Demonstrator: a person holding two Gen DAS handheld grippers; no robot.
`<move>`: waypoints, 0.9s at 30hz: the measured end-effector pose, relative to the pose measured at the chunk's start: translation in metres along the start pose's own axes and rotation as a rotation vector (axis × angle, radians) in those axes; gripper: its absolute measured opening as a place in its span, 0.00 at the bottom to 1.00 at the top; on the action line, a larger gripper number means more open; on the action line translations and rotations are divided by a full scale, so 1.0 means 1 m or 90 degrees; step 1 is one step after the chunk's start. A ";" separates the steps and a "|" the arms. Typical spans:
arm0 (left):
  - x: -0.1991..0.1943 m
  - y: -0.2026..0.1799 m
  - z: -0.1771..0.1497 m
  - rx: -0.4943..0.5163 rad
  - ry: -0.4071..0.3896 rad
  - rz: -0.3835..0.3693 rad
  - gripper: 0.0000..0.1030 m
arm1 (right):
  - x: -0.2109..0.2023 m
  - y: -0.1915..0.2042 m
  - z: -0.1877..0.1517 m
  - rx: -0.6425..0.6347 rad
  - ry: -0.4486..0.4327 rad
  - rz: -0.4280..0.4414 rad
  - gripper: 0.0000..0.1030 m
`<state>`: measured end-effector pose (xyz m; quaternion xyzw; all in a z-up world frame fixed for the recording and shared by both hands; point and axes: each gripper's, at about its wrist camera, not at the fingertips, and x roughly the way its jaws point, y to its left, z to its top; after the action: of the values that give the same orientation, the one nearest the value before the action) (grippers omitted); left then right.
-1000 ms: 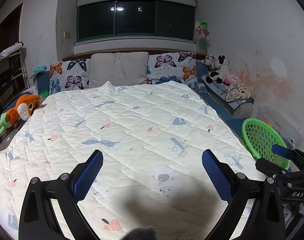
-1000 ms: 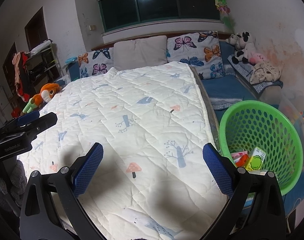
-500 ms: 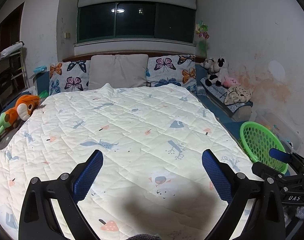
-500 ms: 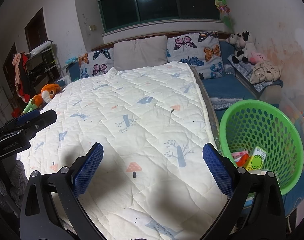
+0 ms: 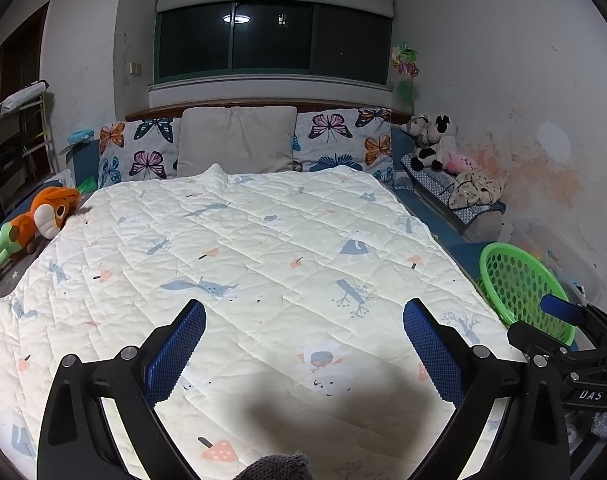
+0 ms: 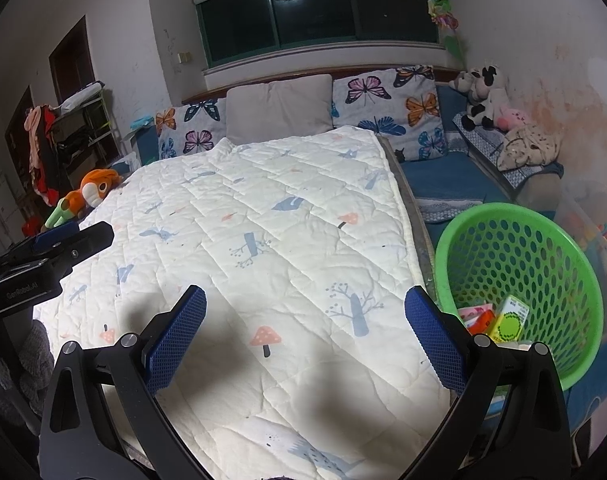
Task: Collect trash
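Note:
A green perforated basket (image 6: 515,248) stands beside the bed's right edge and holds trash: a yellow-green carton (image 6: 510,319) and pink and orange wrappers (image 6: 476,316). The same basket (image 5: 519,280) shows at the right of the left wrist view. My right gripper (image 6: 305,332) is open over the near right part of the white quilt (image 6: 271,240), nothing between its blue pads. My left gripper (image 5: 303,346) is open over the quilt's (image 5: 243,260) near middle, also holding nothing. I see no loose trash on the quilt.
Butterfly pillows (image 5: 343,140) and a grey pillow (image 5: 235,140) line the headboard. An orange plush toy (image 5: 35,220) lies at the bed's left edge. Stuffed animals (image 5: 435,144) sit on a blue bench at the right. A clear plastic bin (image 5: 555,252) stands behind the basket.
The left wrist view has drawn back and up a little, so the basket looks smaller and more of the wall shows. The right gripper has barely moved. Both stayed open.

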<state>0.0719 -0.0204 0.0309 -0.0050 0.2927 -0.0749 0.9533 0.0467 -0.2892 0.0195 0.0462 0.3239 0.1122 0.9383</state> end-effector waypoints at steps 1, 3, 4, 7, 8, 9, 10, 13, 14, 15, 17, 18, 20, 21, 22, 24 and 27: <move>0.000 0.000 0.000 0.000 0.000 0.000 0.93 | 0.000 0.000 0.000 0.000 0.000 -0.001 0.96; 0.001 0.000 0.000 0.002 0.000 -0.001 0.93 | -0.001 0.000 0.000 0.000 -0.001 0.000 0.96; 0.001 0.000 0.000 0.003 0.000 0.000 0.93 | -0.001 0.000 0.000 0.000 -0.001 -0.001 0.96; 0.002 -0.001 0.000 0.005 0.000 0.000 0.93 | -0.002 0.001 0.001 0.000 -0.002 -0.001 0.96; 0.002 -0.001 -0.001 0.006 0.000 0.000 0.93 | -0.002 0.001 0.001 0.000 -0.002 -0.002 0.96; 0.002 0.000 0.000 0.006 0.000 0.000 0.93 | -0.002 0.001 0.001 0.000 -0.002 -0.002 0.96; 0.002 -0.001 -0.001 0.005 0.000 0.000 0.93 | -0.002 0.001 0.001 0.000 -0.002 -0.001 0.96; 0.002 -0.001 -0.001 0.005 -0.001 0.000 0.93 | -0.002 0.001 0.000 0.000 -0.002 -0.002 0.96; 0.002 -0.001 -0.001 0.005 0.000 0.000 0.93 | -0.002 0.001 0.000 0.000 -0.002 -0.001 0.96; 0.002 -0.001 -0.001 0.005 0.000 0.000 0.93 | -0.002 0.001 0.000 0.000 -0.002 -0.001 0.96; 0.002 -0.001 -0.001 0.005 0.000 0.001 0.93 | -0.002 0.001 0.000 -0.001 -0.002 -0.002 0.96; 0.002 0.000 -0.002 0.004 0.000 0.001 0.93 | -0.002 0.001 0.001 -0.001 -0.002 -0.002 0.96; 0.002 0.000 -0.002 0.004 0.001 0.002 0.93 | -0.002 0.001 0.001 -0.001 -0.002 -0.003 0.96; 0.002 0.000 -0.003 0.004 0.001 0.003 0.93 | -0.002 0.001 0.001 -0.001 -0.002 -0.002 0.96; 0.002 0.001 -0.003 0.004 0.001 0.003 0.93 | -0.002 0.001 0.001 -0.001 -0.002 -0.002 0.96; 0.002 0.001 -0.003 0.004 0.002 0.004 0.93 | -0.002 0.001 0.001 -0.001 -0.002 -0.002 0.96; 0.002 0.002 -0.004 0.003 0.002 0.004 0.93 | -0.002 0.001 0.001 -0.001 -0.003 -0.002 0.96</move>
<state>0.0720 -0.0182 0.0261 -0.0016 0.2943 -0.0730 0.9529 0.0456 -0.2882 0.0214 0.0455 0.3220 0.1110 0.9391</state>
